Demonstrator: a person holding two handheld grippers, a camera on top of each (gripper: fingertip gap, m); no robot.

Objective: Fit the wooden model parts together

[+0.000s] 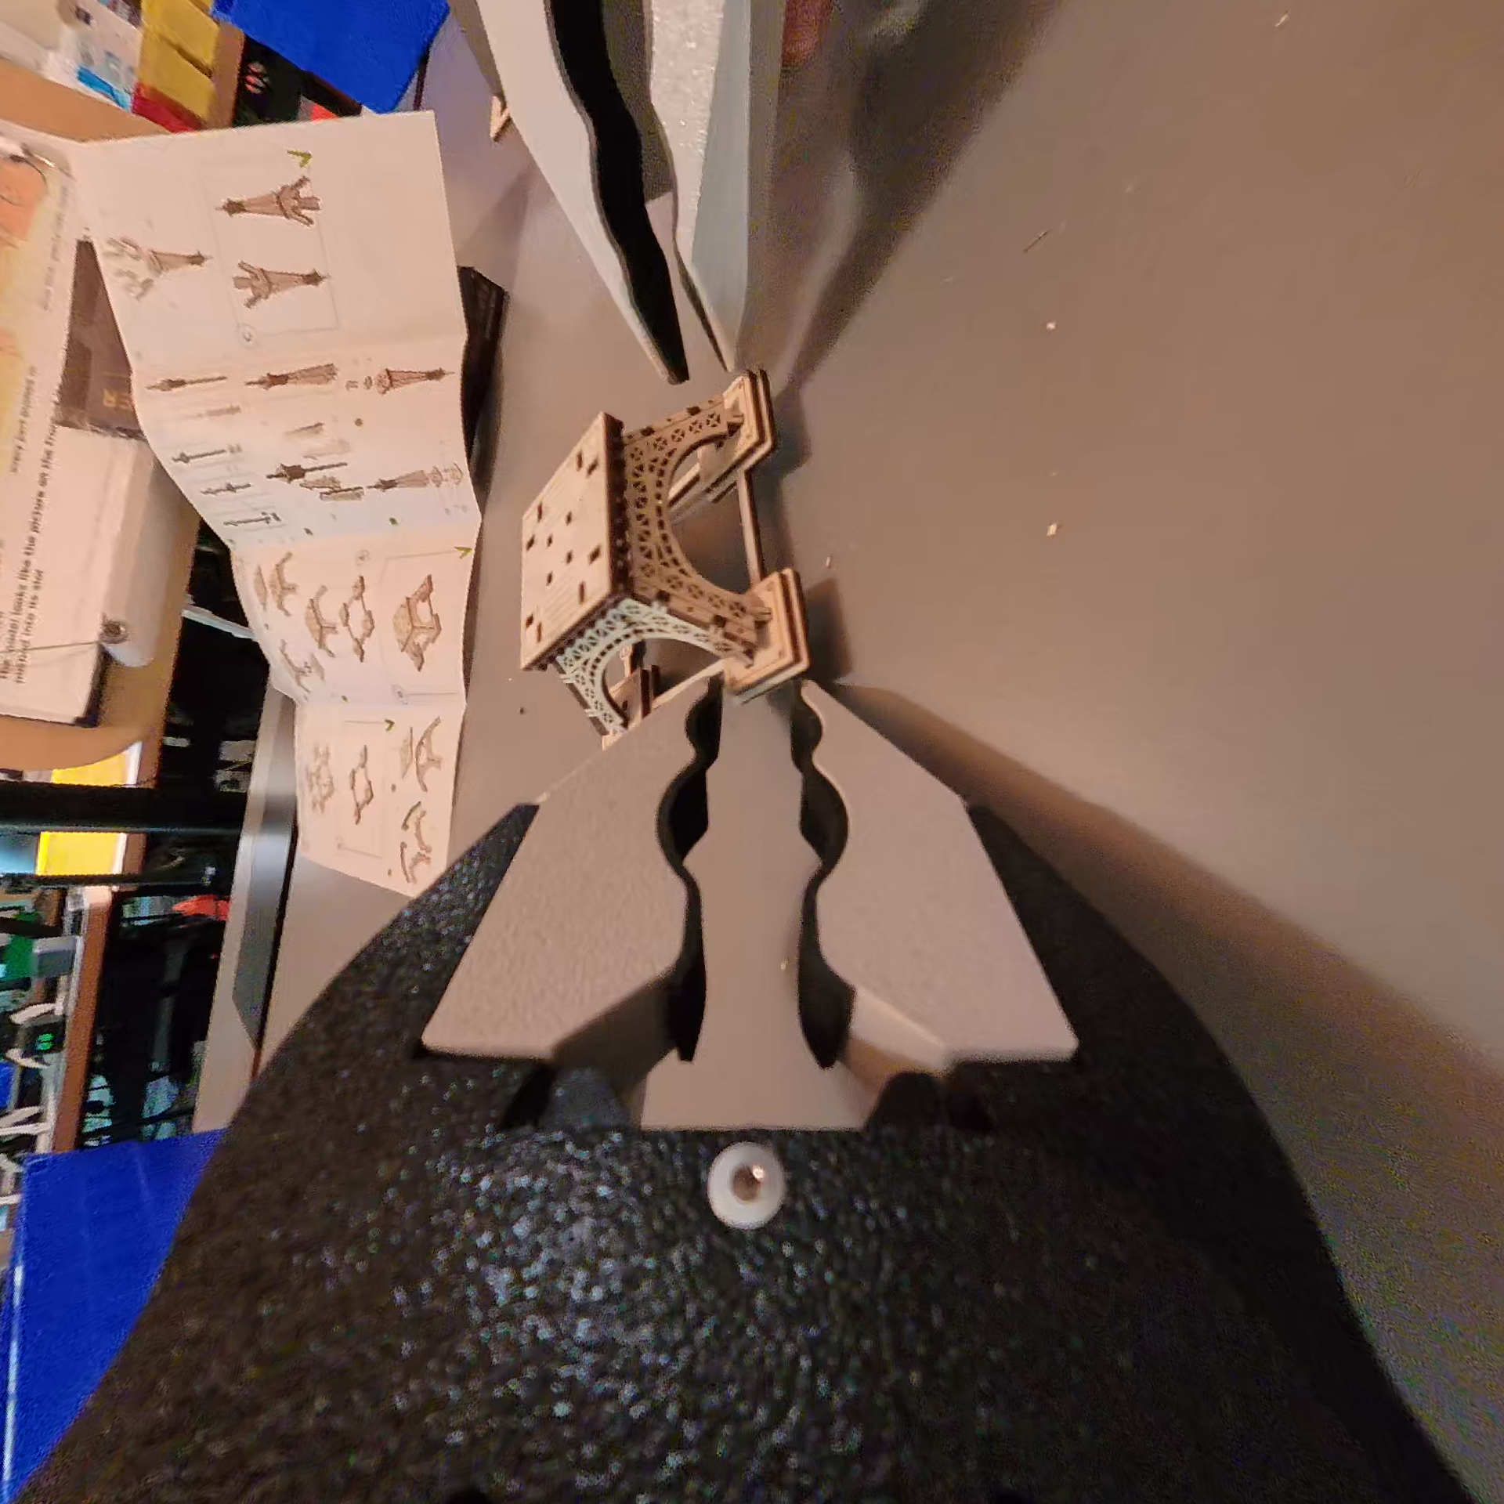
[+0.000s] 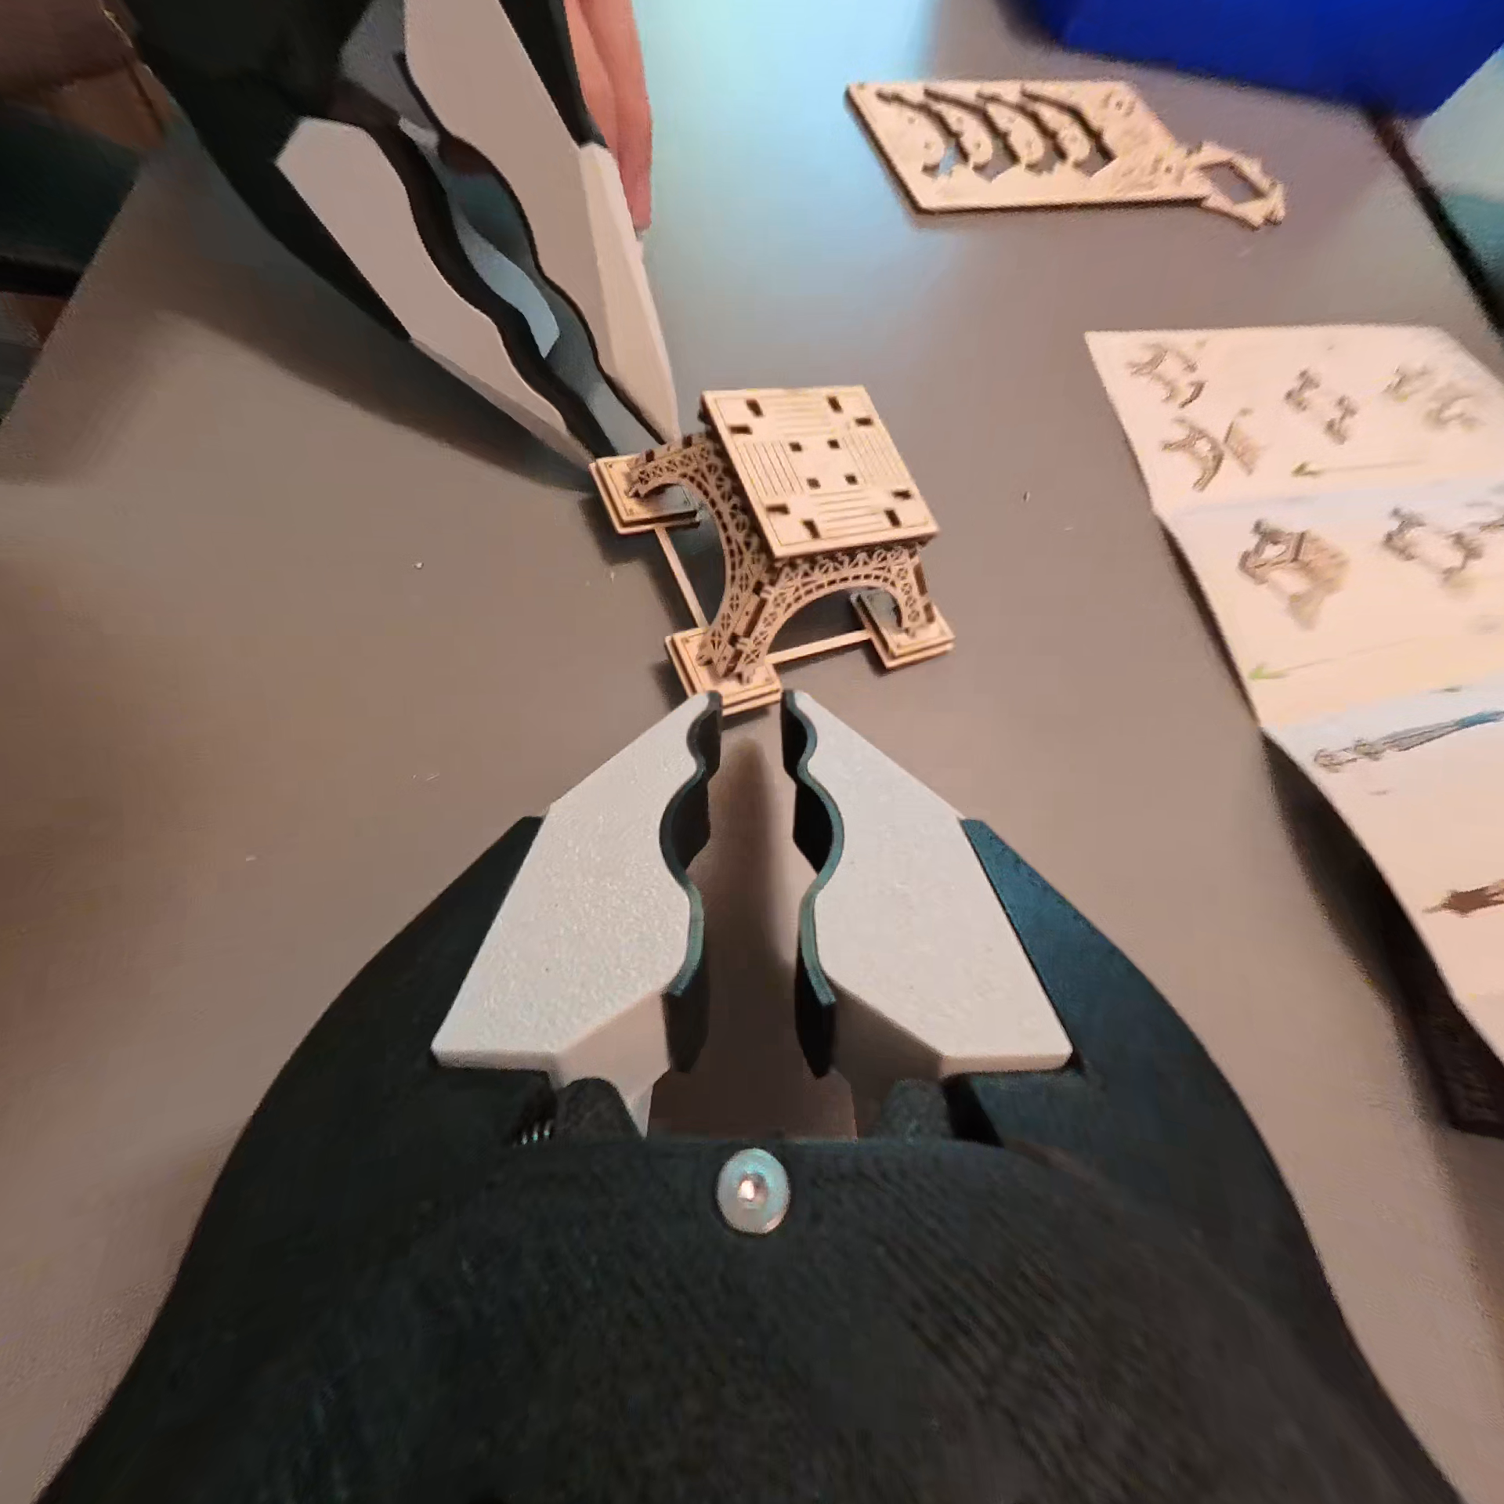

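A small laser-cut pale wooden tower base [image 2: 802,553], with 4 lattice-arched legs under a flat square slotted deck, stands upright on a plain grey worktop [image 2: 325,651]. Each leg ends in a square foot pad, and thin wooden strips link the pads.

The right tool [image 2: 750,706], grey fingers on a black body, sits low on the worktop just beside the nearest foot pad of the tower base. Its fingers are parted by a narrow gap and hold nothing. The left tool [image 1: 757,692] points at a different foot pad from another side. Its tips touch or nearly touch that pad, slightly apart and empty.

A flat wooden sheet with curved cut-outs [image 2: 1058,150] lies well beyond the tower base. A folded paper instruction sheet with assembly drawings [image 2: 1335,553] lies to the right of the base.

The step in hand looks like steadying the base from 2 corners. To do it well, press only on the solid foot pads, never on the thin lattice or linking strips, which would likely snap. Close both tools gently and evenly, so the light base does not slide or tip.
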